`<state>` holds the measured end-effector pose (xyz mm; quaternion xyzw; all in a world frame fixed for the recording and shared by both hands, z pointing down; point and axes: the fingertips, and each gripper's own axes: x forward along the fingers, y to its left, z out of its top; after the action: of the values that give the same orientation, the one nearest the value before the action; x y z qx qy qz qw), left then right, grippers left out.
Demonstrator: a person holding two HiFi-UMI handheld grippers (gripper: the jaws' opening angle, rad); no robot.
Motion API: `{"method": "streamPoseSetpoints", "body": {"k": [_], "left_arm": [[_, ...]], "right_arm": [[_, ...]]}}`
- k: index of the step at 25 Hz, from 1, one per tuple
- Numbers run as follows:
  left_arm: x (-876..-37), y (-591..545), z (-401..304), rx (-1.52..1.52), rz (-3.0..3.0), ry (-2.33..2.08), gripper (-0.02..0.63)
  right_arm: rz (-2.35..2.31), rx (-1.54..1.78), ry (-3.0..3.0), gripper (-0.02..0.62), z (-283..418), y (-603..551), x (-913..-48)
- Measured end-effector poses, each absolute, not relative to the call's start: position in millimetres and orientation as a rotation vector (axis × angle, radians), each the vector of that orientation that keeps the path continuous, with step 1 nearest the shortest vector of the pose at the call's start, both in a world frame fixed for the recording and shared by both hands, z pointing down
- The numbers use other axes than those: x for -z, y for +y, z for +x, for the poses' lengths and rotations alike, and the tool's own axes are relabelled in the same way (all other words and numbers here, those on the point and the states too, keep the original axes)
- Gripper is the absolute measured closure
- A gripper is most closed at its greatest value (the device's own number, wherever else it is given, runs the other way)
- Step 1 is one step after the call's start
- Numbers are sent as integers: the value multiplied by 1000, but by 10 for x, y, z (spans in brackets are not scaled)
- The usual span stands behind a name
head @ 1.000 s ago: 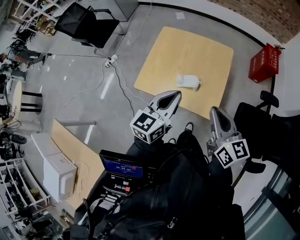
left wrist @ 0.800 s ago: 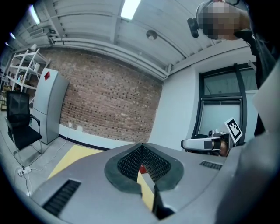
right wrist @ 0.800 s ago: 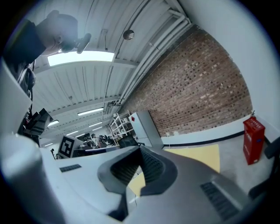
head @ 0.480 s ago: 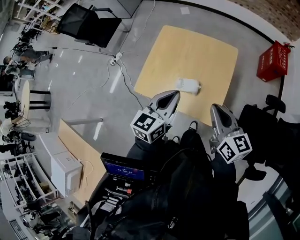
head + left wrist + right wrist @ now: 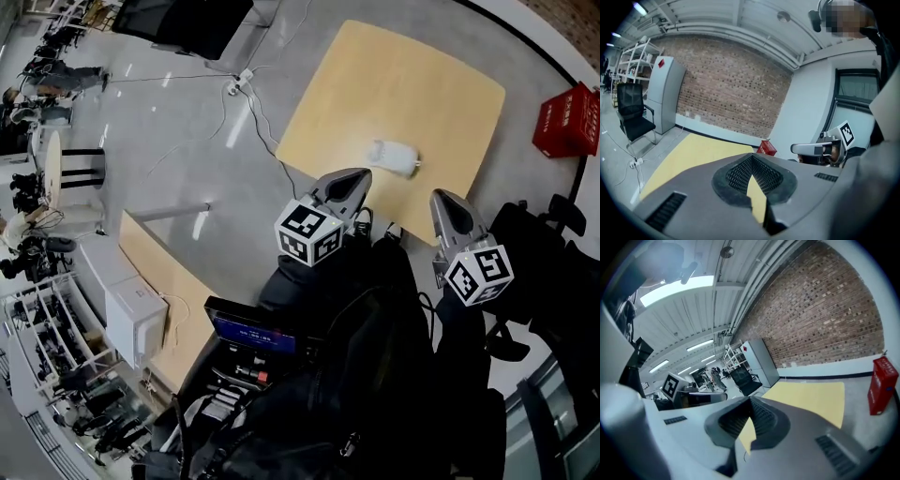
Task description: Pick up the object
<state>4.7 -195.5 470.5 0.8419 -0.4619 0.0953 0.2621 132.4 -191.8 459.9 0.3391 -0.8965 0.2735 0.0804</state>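
A white, rounded object [image 5: 394, 157] lies on the pale wooden table [image 5: 403, 75], near its closer edge. My left gripper [image 5: 352, 180] hangs short of that edge, just left of and below the object, jaws together and empty. The right gripper [image 5: 441, 199] hovers at the table's near edge, right of and below the object, also shut and empty. In the left gripper view the left gripper [image 5: 751, 161] points over the table [image 5: 693, 154], with the right gripper [image 5: 818, 149] beside it. The right gripper [image 5: 750, 404] in its own view faces the table [image 5: 811, 401]. Both hide the object.
A red box [image 5: 567, 122] stands on the floor right of the table. A black chair [image 5: 187, 23] and cables [image 5: 239, 112] lie at upper left. Another black chair [image 5: 548, 244] is at right. A lit screen [image 5: 251, 336] and dark gear sit below the grippers.
Both grippers have moved forward and lower toward the table; the table and object now sit closer to their tips. Both have stayed closed.
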Motion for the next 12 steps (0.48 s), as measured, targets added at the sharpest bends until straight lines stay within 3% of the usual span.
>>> {"method": "streamPoseSetpoints", "body": {"k": [12], "left_arm": [[-5909, -2078, -523, -465, 2009, -1129, 606]], "right_arm": [[727, -562, -2372, 591, 724, -2195, -5741]]}}
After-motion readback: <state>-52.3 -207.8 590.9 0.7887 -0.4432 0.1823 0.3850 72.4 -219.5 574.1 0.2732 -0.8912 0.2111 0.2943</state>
